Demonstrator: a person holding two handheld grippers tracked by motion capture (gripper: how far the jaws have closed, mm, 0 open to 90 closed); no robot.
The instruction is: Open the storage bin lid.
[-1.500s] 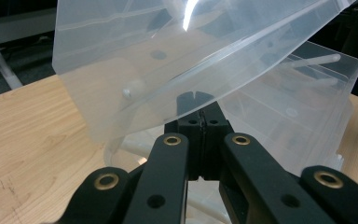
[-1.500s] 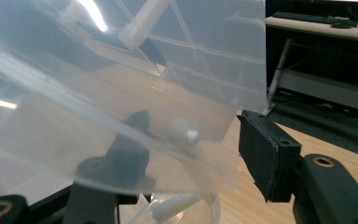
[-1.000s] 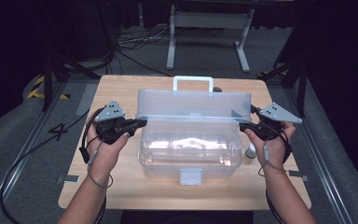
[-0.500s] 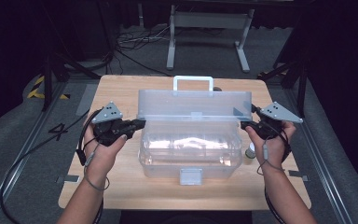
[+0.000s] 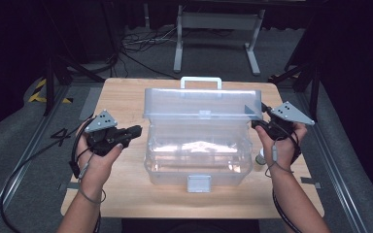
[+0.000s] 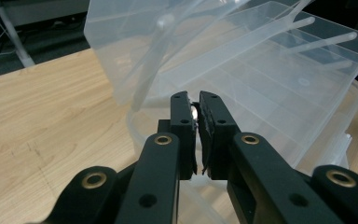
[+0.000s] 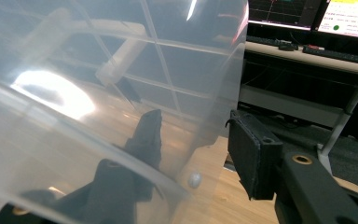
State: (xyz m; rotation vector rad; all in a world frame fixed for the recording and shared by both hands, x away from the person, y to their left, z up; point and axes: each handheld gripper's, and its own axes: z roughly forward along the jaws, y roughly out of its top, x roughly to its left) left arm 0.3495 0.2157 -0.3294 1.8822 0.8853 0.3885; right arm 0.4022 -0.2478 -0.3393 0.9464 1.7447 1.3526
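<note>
My right hand-held gripper (image 5: 258,121), jaws closing astride the clear lid's (image 5: 201,103) edge; left hand-held gripper (image 5: 135,131) nearly shut, empty: clamp squarely before lowering

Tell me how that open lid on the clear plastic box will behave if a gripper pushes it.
The lid looks thin and translucent, so it would probably flex rather than stay stiff. It stands raised over the clear plastic box, hinged at the back, so a push likely swings it. Its glossy surface may slip between the right gripper pads.
</note>
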